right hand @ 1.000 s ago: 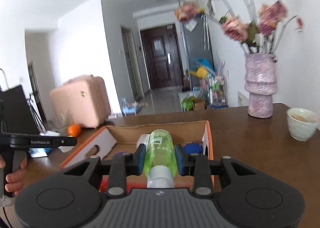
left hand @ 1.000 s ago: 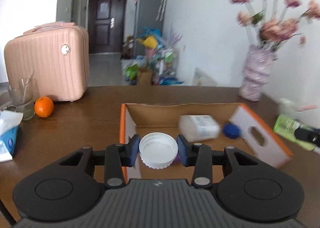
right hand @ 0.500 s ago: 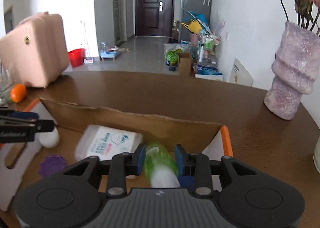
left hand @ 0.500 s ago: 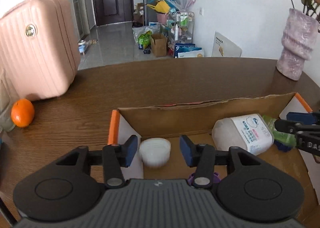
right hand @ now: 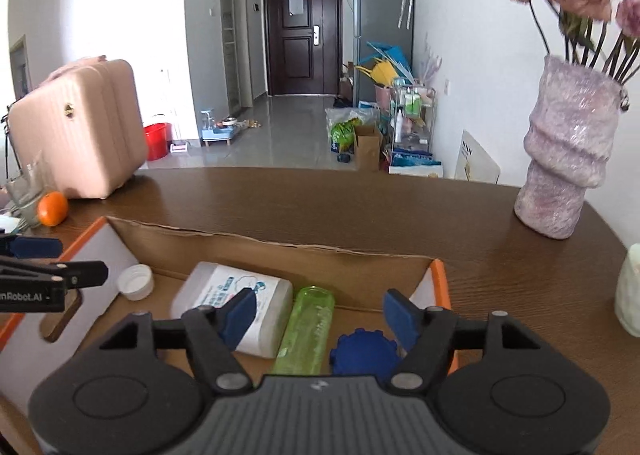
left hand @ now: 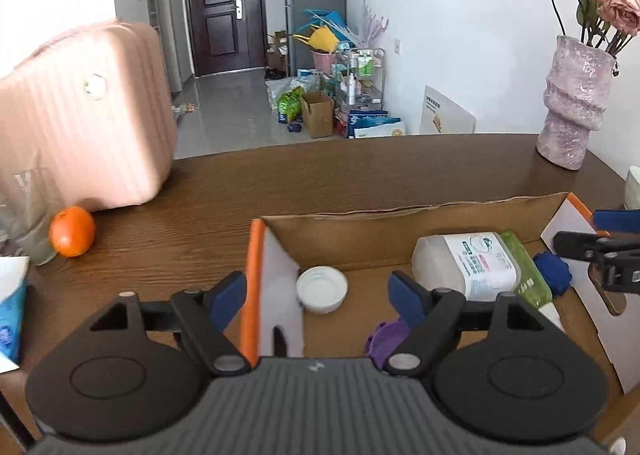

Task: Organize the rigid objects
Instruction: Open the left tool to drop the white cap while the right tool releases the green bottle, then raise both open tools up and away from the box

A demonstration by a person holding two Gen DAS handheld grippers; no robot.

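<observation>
An open cardboard box (left hand: 400, 211) (right hand: 248, 241) with orange-edged flaps sits on the brown table. Inside lie a white round lid (left hand: 322, 289) (right hand: 135, 281), a white labelled container (left hand: 466, 265) (right hand: 234, 303), a green bottle (left hand: 524, 269) (right hand: 306, 329), a blue toothed piece (left hand: 554, 273) (right hand: 366, 351) and a purple piece (left hand: 384, 337). My left gripper (left hand: 318, 295) is open and empty just above the lid. My right gripper (right hand: 316, 313) is open and empty above the green bottle.
A pink suitcase (left hand: 80, 115) (right hand: 80, 127), an orange (left hand: 72, 231) (right hand: 52, 208), a glass (right hand: 26, 191) and a tissue pack (left hand: 12, 303) stand at the left. A pink vase with flowers (left hand: 576, 103) (right hand: 568, 151) and a pale cup (right hand: 630, 291) stand at the right.
Both grippers have opened. The left one let the white lid go into the box; the right one let the green bottle go beside the white container. Both have drawn back a little.
</observation>
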